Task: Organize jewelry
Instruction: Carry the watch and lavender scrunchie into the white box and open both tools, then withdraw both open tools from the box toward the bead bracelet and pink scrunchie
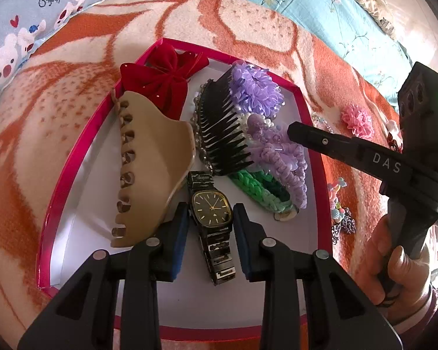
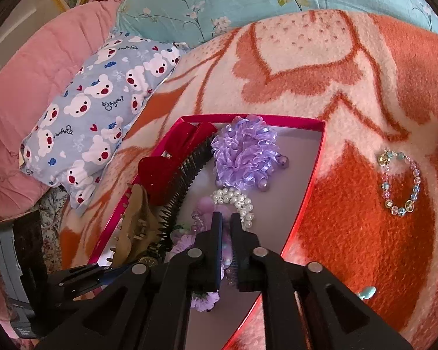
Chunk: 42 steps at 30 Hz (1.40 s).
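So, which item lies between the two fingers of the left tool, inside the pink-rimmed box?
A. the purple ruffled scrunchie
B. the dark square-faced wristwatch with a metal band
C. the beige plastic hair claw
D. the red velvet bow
B: in the left wrist view the dark square-faced wristwatch with a metal band lies on the floor of the pink-rimmed box, flanked by the blue pads of the left tool.

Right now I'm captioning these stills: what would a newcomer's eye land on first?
The shallow pink-rimmed box on the orange-and-cream blanket, crowded with hair pieces. Inside, a frilly purple organza scrunchie lies at the far end, and a dark square-faced metal wristwatch lies between the left gripper's blue pads.
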Motion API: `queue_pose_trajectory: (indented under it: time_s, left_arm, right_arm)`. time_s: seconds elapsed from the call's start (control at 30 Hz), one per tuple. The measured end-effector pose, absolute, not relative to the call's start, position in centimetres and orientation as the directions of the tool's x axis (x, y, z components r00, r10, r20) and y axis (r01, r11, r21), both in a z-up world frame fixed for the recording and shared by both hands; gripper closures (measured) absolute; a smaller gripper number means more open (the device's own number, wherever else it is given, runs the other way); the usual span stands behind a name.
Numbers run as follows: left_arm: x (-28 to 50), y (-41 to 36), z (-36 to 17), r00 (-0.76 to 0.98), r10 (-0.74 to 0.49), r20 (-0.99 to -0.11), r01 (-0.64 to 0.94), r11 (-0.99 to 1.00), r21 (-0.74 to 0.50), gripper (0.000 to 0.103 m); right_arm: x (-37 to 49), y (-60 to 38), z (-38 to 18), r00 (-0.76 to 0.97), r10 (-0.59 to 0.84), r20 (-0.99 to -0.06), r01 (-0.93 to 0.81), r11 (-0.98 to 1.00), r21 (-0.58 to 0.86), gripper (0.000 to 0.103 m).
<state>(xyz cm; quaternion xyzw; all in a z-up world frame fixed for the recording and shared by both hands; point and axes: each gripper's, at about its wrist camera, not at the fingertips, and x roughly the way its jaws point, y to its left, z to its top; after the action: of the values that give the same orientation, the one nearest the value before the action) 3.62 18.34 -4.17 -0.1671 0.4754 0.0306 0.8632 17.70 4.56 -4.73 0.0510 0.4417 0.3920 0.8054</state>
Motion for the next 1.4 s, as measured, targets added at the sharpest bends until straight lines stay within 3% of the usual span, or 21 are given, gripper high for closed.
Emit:
queue_pose_trajectory:
  time_s: [0.13,0.27,0.4,0.6,0.7,0.93,1.4]
  left_arm:
    - [3.6,18.4,-4.1,0.544,-0.109,-0.832,-0.214,0.941,-0.263,0.075]
    - [3.6,18.3,-4.1,0.543,-0.107,-0.833,-0.211,0.943,-0.259,0.075]
    - [3.6,18.1,-4.1,0.536,-0.084,-0.84,-0.215,0.949,-0.232,0.073]
    - [3.6,18.0,-4.0,0.53,-0.075,-0.845,-0.217,0.951,-0.221,0.072]
    - [3.7,17.8,-3.9,0.525,-0.069,-0.849,-0.216,0.953,-0.211,0.063]
    - [2.2,17.6,-2.2,0.555,-0.046,-0.83,-0.223,0.954,-0.202,0.059]
    - [2.1,14.7,1.5,0.613,-0.066,-0.787,-0.159,0.966,-0.205,0.055]
  right_arm:
    - [17.8,4.3,-4.8,0.299,0.68,-0.669,-0.571,0.69,0.446,0.091]
    - [17.7,4.0,-4.5,0.298,0.688,-0.662,-0.569,0.685,0.455,0.076]
    - [17.4,3.8,-4.1,0.302,0.69,-0.658,-0.569,0.684,0.456,0.07]
    - [16.8,2.9,-3.1,0.314,0.697,-0.645,-0.569,0.682,0.46,0.07]
    - [16.6,2.1,-2.6,0.322,0.699,-0.639,-0.565,0.683,0.463,0.07]
    - [16.1,-1.4,-1.6,0.363,0.69,-0.626,-0.535,0.704,0.466,0.065]
    - [15.6,-10.2,-2.7,0.434,0.617,-0.657,-0.417,0.784,0.461,0.059]
